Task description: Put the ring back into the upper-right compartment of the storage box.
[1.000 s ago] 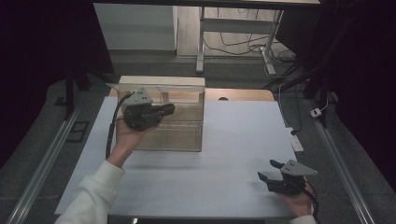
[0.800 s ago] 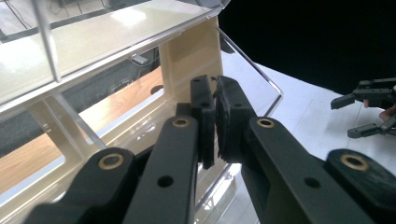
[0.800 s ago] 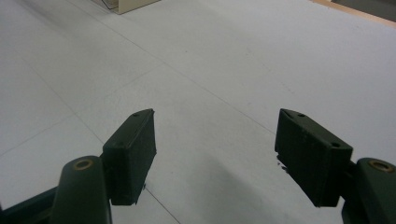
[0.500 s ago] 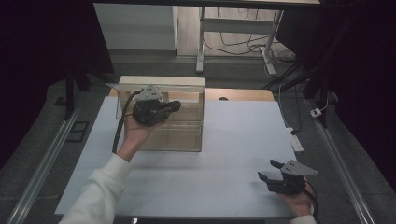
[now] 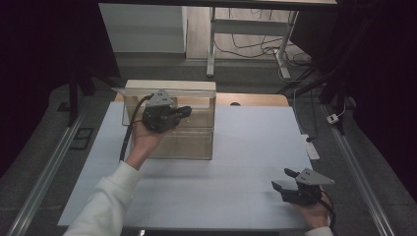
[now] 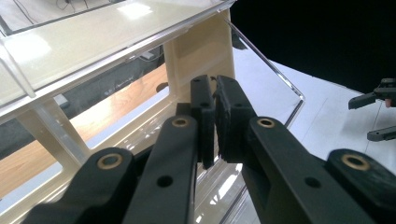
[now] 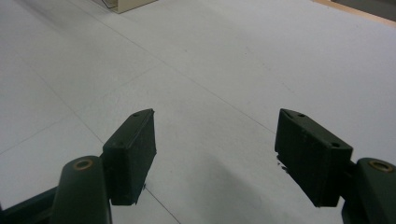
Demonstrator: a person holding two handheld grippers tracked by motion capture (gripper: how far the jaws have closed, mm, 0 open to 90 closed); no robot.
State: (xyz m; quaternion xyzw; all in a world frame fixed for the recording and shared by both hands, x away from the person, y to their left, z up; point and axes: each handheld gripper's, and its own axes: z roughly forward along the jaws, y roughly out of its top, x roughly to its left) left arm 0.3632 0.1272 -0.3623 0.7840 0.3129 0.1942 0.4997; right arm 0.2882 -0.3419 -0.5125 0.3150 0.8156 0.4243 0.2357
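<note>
Left gripper (image 5: 181, 112) is hovering over the clear plastic box (image 5: 189, 143) at the far left of the white table (image 5: 246, 162), jaws pressed together with nothing between them. In the left gripper view the closed gripper (image 6: 214, 100) is pointing at the box's cream end wall (image 6: 201, 51). Right gripper (image 5: 284, 180) is resting near the table's front right corner, well apart from the box, jaws spread wide over bare surface (image 7: 215, 126).
</note>
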